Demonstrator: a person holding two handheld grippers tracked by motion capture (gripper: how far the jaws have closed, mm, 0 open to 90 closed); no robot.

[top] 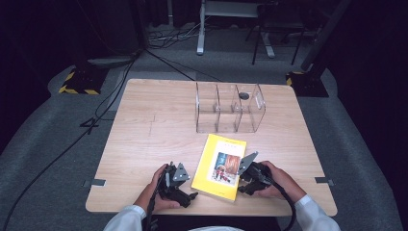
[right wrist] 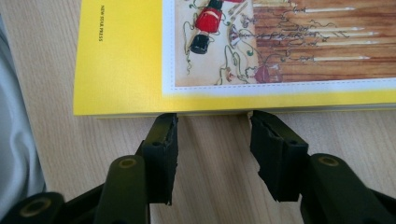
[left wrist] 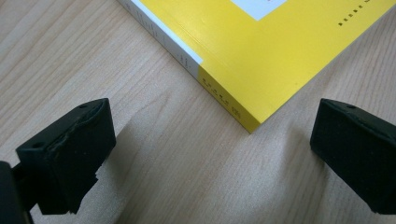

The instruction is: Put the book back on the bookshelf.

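Your right gripper (right wrist: 212,140), jaws half-spread and holding nothing, had both tips at the long edge of the yellow book (top: 220,166) lying flat near you; your left gripper (left wrist: 210,154), spread wide, faced its near corner.

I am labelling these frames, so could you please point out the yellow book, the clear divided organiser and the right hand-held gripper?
yellow book (top: 220,166), high view, on the front cover.
clear divided organiser (top: 230,108), high view, on a middle divider wall.
right hand-held gripper (right wrist: 212,135), right gripper view, midway between its fingertips.
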